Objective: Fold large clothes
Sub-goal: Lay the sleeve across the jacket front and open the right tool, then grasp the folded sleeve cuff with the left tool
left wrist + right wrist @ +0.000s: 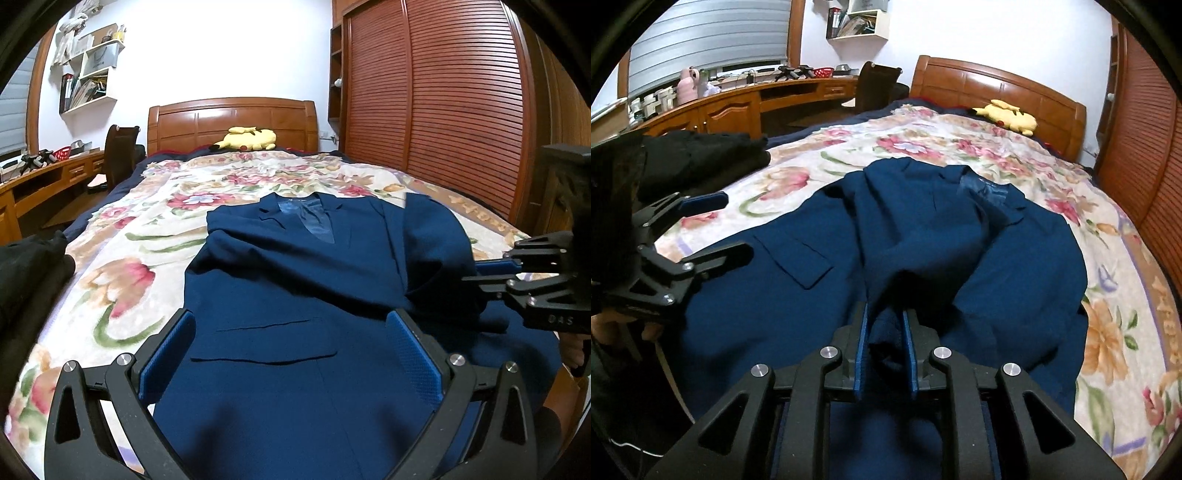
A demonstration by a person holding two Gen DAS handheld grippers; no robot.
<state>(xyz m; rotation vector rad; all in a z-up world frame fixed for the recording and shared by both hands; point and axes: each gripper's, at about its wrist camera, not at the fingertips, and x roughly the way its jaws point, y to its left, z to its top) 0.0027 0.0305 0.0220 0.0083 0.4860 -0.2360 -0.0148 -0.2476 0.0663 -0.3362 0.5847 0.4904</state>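
A navy jacket (pixel 295 280) lies front-up on the flowered bedspread (pixel 122 258), collar toward the headboard (pixel 232 118), with its right-hand sleeve drawn across the chest. The right gripper (pixel 885 354) has a bunched fold of that sleeve's end between its blue pads (pixel 861 350); the jaws stand narrow, though a thin gap shows beside the cloth, so whether the pads press on it cannot be told from this view. The left gripper (pixel 295 347) hovers above the lower front near the pocket flap, jaws wide apart and holding nothing. The step in hand appears to be laying the sleeve flat over the body. To do it well, the cuff should be set down straight along the front panel, the cloth released only once it rests on the jacket, and the hump at mid-chest smoothed toward the hem. The free gripper could pin the lower front to stop it from shifting. A dark garment (pixel 713 155) lies apart near the bed's edge.
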